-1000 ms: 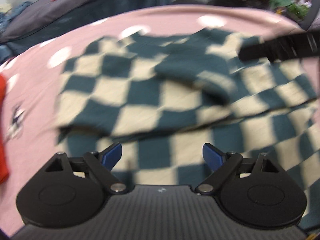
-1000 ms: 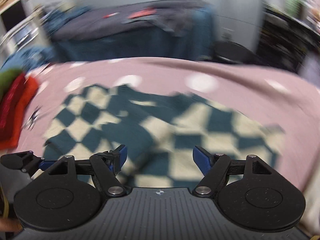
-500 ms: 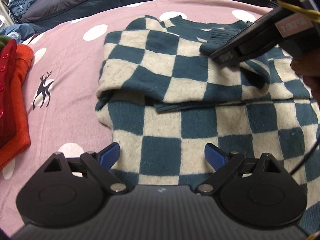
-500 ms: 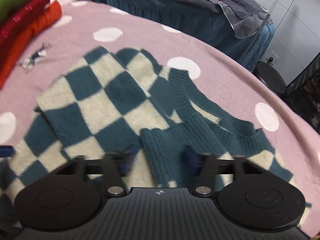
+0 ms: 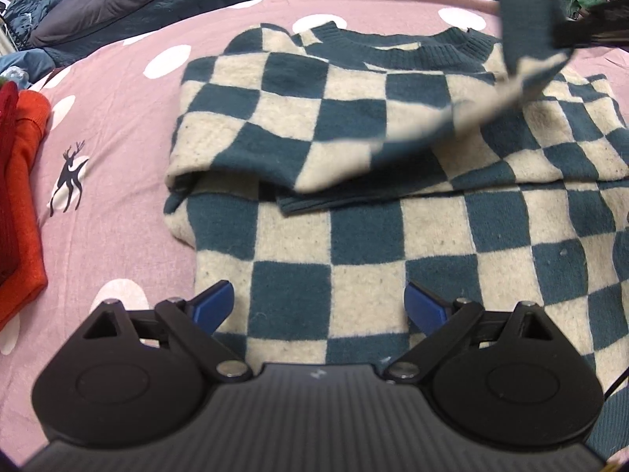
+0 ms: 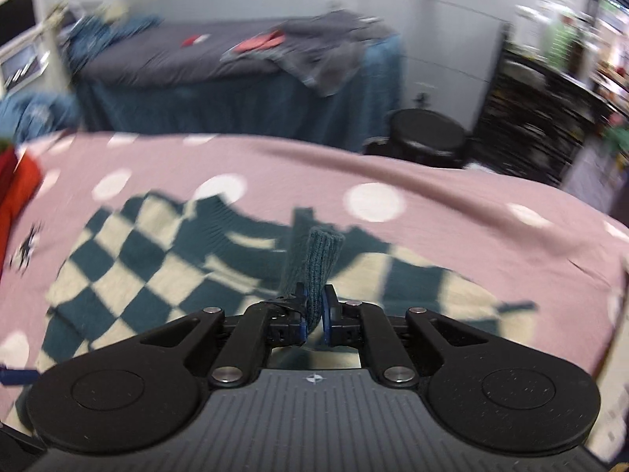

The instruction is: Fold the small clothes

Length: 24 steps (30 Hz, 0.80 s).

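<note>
A: Sweater (image 5: 354,181) lies flat on the pink spread (image 5: 118,181), collar away from the left wrist camera, hem nearest it. One sleeve (image 5: 322,126) is across the chest, its cuff (image 6: 318,271) lifted clear of the body.

B: Who has the cuff?

A: Right gripper (image 6: 313,314). Fingers are pinched together on the ribbed cuff; the knit stands up between them in the right wrist view. Left gripper (image 5: 318,306) hovers over the hem, fingers wide apart, holding nothing.

B: So which step?

A: Sleeve fold, I judge. Cuff is raised, sleeve not yet laid. Next move calls for carrying the cuff across, setting the sleeve flat and square on the chest, then letting go. The left could pin the body so it does not drag.

B: Second sleeve?

A: Cannot tell; the layers on the far side are blurred.

B: Anything around?

A: Red and orange clothes (image 5: 19,196) stacked at the left edge of the spread, well apart from the sweater. A deer print (image 5: 68,181) on the spread between them. A dark bed (image 6: 236,63) with loose clothes behind, a black stool (image 6: 426,137) beside it.

B: In the way?

A: Nothing on the sweater itself. Risk is the thick knit bunching under the sleeve.
</note>
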Each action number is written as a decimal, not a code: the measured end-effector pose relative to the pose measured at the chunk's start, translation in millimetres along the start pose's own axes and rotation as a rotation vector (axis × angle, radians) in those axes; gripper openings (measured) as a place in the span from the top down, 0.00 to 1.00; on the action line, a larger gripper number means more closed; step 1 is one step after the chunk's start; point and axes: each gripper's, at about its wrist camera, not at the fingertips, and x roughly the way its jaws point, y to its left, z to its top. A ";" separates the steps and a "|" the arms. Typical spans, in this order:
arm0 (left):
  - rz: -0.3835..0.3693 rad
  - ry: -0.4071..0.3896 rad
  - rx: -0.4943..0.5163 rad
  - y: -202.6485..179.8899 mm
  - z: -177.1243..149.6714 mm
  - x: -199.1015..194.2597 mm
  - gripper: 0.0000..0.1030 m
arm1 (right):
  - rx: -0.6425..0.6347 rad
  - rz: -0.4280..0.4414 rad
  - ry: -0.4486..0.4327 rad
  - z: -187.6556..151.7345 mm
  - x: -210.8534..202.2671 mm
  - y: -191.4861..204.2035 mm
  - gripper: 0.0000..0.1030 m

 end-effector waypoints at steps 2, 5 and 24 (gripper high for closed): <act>-0.006 0.005 -0.003 -0.3 -0.9 -0.1 0.08 | 0.025 -0.029 -0.020 -7.8 -10.0 -14.3 0.89; -0.017 0.013 -0.008 -1.8 -0.9 1.2 0.07 | 0.074 -0.068 -0.010 -22.1 -14.4 -33.3 0.89; -0.013 0.054 -0.076 15.4 -16.2 0.2 0.06 | 0.266 -0.191 0.056 -57.7 -9.1 -68.0 0.23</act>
